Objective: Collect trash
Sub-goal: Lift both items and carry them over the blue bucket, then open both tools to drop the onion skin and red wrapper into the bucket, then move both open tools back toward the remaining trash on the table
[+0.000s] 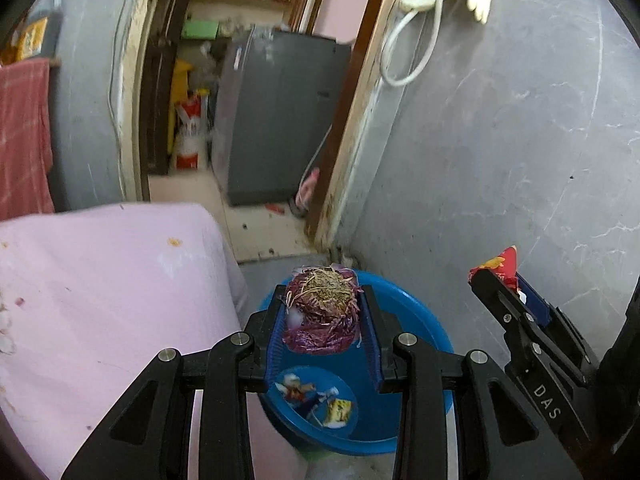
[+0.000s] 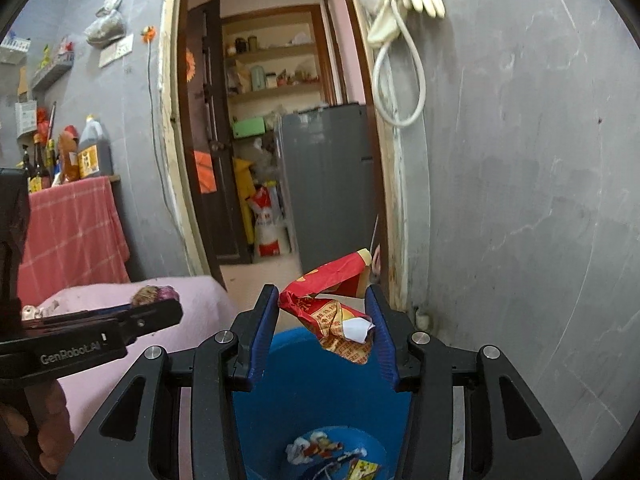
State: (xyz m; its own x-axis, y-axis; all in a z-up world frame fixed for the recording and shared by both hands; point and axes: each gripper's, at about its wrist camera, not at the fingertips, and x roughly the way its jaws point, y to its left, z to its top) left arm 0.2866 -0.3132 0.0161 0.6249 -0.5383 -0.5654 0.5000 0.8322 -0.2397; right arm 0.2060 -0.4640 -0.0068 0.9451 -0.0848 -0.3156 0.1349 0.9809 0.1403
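Blue bin (image 1: 404, 312): wrappers (image 1: 316, 400) lie on its floor. Left gripper (image 1: 324, 312) clamps a purple onion scrap (image 1: 322, 308), right gripper (image 2: 326, 320) a crumpled red wrapper (image 2: 332, 308), both above the bin's mouth. Centre each inside the rim, then release. Beyond: pink-covered table (image 1: 100, 280), doorway.

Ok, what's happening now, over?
Left gripper holding onion scraps. Right gripper holding red wrapper. Both over blue bin. Nothing blocking.
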